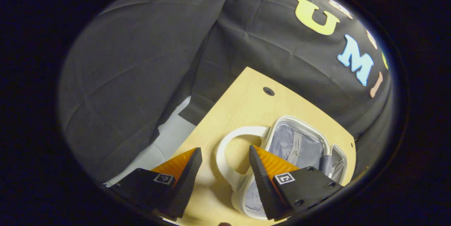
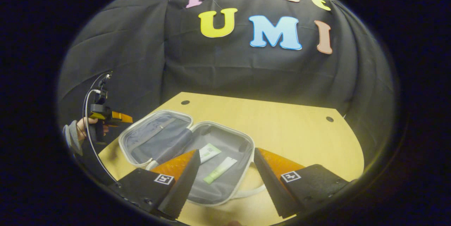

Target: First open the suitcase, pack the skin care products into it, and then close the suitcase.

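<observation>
- We see a pale wooden table (image 2: 282, 127) with rounded corners and small dark holes near its far edge, filling the lower half of the right gripper view and set against the black cloth wall.
- On it lies a small white-rimmed suitcase with grey fabric lining (image 2: 225, 187), opened flat; in the right gripper view its two halves sit side by side from about 9 o'clock to 6 o'clock of the table, one half (image 2: 155, 131) farther left, the other nearer us.
- In the left gripper view we see the same suitcase (image 1: 299, 145) at about 5 o'clock, its white looped handle (image 1: 225, 148) lying on the wood between our fingers.
- Our right gripper (image 2: 225, 178) stands wide open over the nearer half and holds nothing.
- Our left gripper (image 1: 225, 173) is likewise spread wide, above the handle, with nothing between its fingers; the right gripper view shows it far off at 9 o'clock (image 2: 123, 117), held by a hand (image 2: 84, 127) in a grey sleeve, clear of the table edge.
- Two skin care tubes lie inside the nearer half: a white tube with a green label (image 2: 208, 152) and, just beside it toward 6 o'clock, a slim pale-green and white tube (image 2: 220, 170), both slanted the same way.
</observation>
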